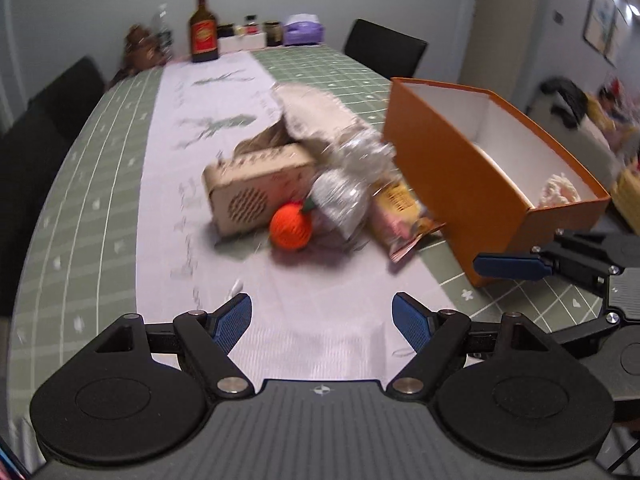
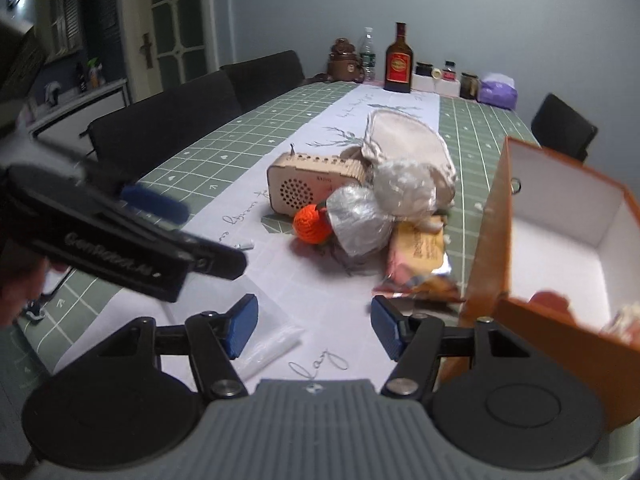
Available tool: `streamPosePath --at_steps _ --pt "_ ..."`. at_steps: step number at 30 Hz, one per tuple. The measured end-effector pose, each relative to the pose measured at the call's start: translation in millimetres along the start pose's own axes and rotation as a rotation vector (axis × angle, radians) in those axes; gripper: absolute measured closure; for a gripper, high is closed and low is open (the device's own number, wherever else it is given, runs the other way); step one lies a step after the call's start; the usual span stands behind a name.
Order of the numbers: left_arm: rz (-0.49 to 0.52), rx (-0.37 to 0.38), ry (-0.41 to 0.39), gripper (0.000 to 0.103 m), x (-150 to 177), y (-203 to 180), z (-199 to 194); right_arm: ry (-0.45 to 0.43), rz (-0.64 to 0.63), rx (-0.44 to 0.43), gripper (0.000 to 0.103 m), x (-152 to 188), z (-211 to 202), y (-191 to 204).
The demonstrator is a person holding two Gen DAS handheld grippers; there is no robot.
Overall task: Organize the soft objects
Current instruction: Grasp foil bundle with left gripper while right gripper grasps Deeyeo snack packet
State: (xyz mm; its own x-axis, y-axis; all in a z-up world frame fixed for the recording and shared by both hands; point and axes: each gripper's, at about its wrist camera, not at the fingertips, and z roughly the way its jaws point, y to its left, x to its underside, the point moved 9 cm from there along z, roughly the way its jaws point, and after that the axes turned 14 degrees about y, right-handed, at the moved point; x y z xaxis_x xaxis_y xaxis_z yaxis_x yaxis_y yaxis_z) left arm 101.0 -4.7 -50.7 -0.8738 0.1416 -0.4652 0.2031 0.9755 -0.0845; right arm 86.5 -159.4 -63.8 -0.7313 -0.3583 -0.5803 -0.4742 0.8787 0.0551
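An orange crocheted ball (image 1: 290, 227) (image 2: 313, 225) lies on the table runner in front of a wooden radio (image 1: 256, 191) (image 2: 310, 182). Beside it lie a crumpled clear plastic bag (image 1: 348, 180) (image 2: 380, 208), a beige cloth pouch (image 1: 316, 112) (image 2: 408, 144) and a yellow-pink snack packet (image 1: 404, 216) (image 2: 420, 264). An orange box (image 1: 472, 168) (image 2: 532, 280) with a white inside stands to the right and holds a pale soft item (image 1: 558, 192). My left gripper (image 1: 322, 322) is open and empty, short of the pile. My right gripper (image 2: 314, 330) is open and empty beside the box.
At the table's far end stand a brown bottle (image 1: 204, 28) (image 2: 398, 60), jars, a water bottle (image 2: 367, 54) and a purple tissue pack (image 1: 303, 30) (image 2: 498, 90). Black chairs (image 2: 168, 120) line the sides. A small clear bag (image 2: 272, 344) lies under my right gripper.
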Motion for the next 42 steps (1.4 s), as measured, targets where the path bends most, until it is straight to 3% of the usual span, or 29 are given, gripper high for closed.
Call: streamPosePath --at_steps 3,7,11,16,23,28,34,42 --pt "-0.063 0.027 -0.022 0.01 15.1 13.7 4.9 -0.009 0.047 0.007 0.044 5.8 14.3 1.9" --pt "-0.09 0.077 -0.062 0.013 12.0 18.3 2.0 -0.01 0.024 0.034 0.048 4.6 21.2 2.6" --pt "-0.024 0.081 -0.107 0.014 -2.6 7.7 -2.0 -0.011 -0.034 0.101 0.058 -9.5 17.4 -10.7" --pt "0.055 0.065 -0.107 0.015 -27.5 -4.0 7.6 0.01 -0.059 0.164 0.059 -34.6 13.0 -38.4" --pt "0.201 0.062 -0.123 0.015 -74.8 -26.5 22.9 0.052 -0.126 0.245 0.086 -66.6 16.1 -70.1" --pt "0.322 0.043 -0.092 0.016 -101.3 -39.9 49.7 0.088 -0.164 0.249 0.088 -84.3 30.4 -84.3" --pt "0.442 0.003 -0.008 0.018 -106.9 -45.5 83.7 0.124 -0.187 0.222 0.088 -93.5 45.9 -92.4" --pt "0.504 -0.083 0.038 0.023 -106.0 -48.6 109.7 0.144 -0.195 0.198 0.087 -97.4 55.8 -97.9"
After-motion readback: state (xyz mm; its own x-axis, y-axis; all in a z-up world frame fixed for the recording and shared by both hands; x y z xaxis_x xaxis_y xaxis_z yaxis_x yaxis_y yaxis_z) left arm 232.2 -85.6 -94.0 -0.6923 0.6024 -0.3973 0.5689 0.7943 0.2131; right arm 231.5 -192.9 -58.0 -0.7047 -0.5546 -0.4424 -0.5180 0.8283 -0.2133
